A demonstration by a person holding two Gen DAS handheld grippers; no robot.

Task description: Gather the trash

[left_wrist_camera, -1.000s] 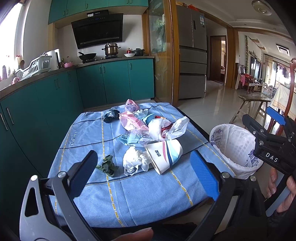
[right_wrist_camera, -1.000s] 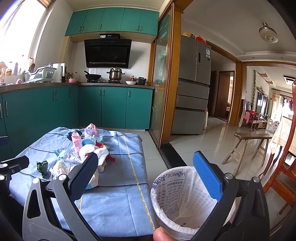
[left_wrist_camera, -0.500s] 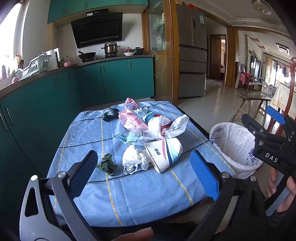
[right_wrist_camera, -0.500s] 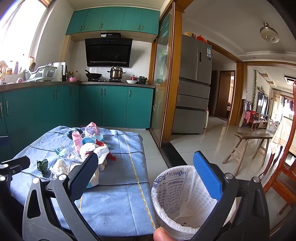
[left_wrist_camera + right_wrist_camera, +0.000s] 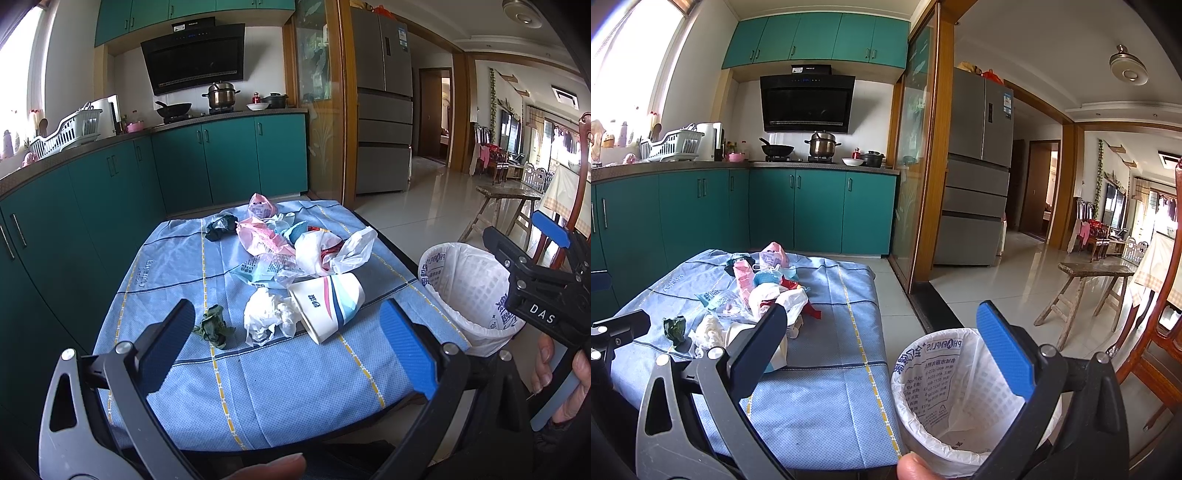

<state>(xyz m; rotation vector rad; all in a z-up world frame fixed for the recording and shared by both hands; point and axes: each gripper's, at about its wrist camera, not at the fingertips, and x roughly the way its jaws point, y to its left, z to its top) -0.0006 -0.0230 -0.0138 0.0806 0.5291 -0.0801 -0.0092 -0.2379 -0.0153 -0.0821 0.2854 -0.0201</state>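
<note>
Trash lies in a heap on a blue-clothed table (image 5: 177,266): a striped paper cup (image 5: 327,301) on its side, a crumpled white tissue (image 5: 267,317), a small green wad (image 5: 213,326), plastic bags and wrappers (image 5: 288,243). My left gripper (image 5: 291,339) hovers open above the table's near edge, short of the cup and tissue, holding nothing. A white-lined bin (image 5: 955,395) stands on the floor right of the table. My right gripper (image 5: 886,350) is open and empty over the bin's near rim; it also shows in the left wrist view as the right gripper (image 5: 535,269).
Teal kitchen cabinets (image 5: 110,192) run along the left and back. A wooden stool (image 5: 1089,291) and a red-brown chair (image 5: 1160,332) stand right of the bin on the tiled floor. A person's thumb (image 5: 916,467) shows at the bottom edge.
Both views have drifted slightly back and upward, so the table and bin sit a little lower and farther. Both grippers stay open; no trash has moved.
</note>
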